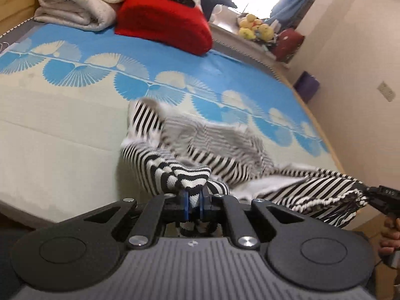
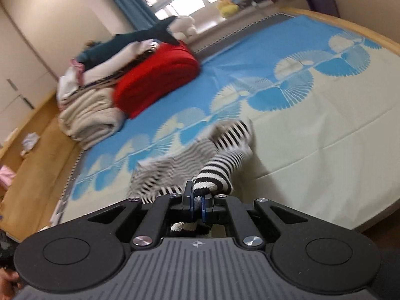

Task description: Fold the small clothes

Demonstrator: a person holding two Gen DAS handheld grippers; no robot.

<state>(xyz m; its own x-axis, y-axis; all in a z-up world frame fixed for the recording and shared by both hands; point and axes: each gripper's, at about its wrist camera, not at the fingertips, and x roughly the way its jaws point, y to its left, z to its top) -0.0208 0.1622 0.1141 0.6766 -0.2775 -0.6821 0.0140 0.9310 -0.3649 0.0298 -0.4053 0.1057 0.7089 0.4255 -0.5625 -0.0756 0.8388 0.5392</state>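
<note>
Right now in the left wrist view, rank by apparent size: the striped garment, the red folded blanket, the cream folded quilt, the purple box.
1. Black-and-white striped garment, though nearest the camera
2. Red folded blanket and cream folded quilt, too alike to rank
3. Purple box

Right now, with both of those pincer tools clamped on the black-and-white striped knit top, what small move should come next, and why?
Probably draw the two grippers apart and lower the black-and-white striped knit top flat onto the blue-and-cream patterned bedsheet. The left gripper and right gripper each pinch a bunched edge, and the cloth between them hangs crumpled and blurred, so it looks too rumpled to fold yet.
</note>
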